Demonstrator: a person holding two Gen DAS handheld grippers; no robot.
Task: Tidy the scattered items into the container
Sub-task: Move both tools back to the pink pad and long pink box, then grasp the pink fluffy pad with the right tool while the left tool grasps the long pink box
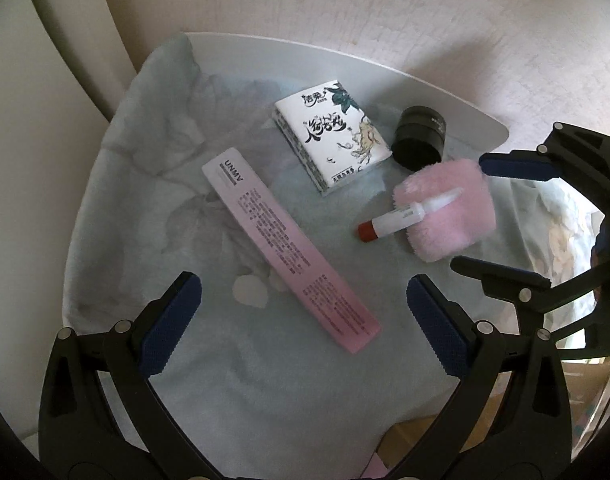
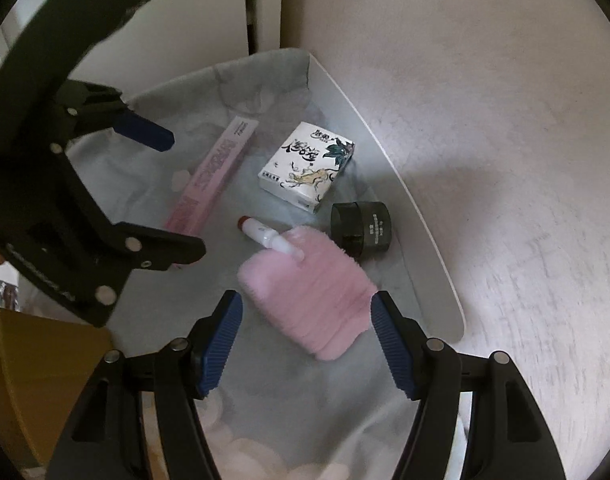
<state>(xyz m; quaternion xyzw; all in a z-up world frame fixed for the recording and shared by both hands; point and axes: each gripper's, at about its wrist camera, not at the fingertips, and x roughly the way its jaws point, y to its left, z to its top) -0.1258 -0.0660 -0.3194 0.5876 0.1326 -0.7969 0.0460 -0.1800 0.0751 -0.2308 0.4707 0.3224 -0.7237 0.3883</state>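
Observation:
On a table covered with a pale blue floral cloth point(image 1: 153, 168) lie a long pink box point(image 1: 289, 256), a white tissue pack with ink drawings point(image 1: 333, 140), a dark jar point(image 1: 421, 140), a fluffy pink pouch point(image 1: 453, 220) and a white lip balm tube with a red cap point(image 1: 397, 218) resting half on the pouch. My left gripper point(image 1: 301, 320) is open, hovering over the pink box's near end. My right gripper point(image 2: 305, 340) is open, its jaws on either side of the near end of the pink pouch point(image 2: 317, 296). No container shows clearly.
The white table edge point(image 2: 429, 240) curves along the right, with a pale textured wall beyond it. A yellow-brown box point(image 2: 33, 380) sits low at the left of the right wrist view. Each gripper shows in the other's view, the left one point(image 2: 177, 196) and the right one point(image 1: 505, 216).

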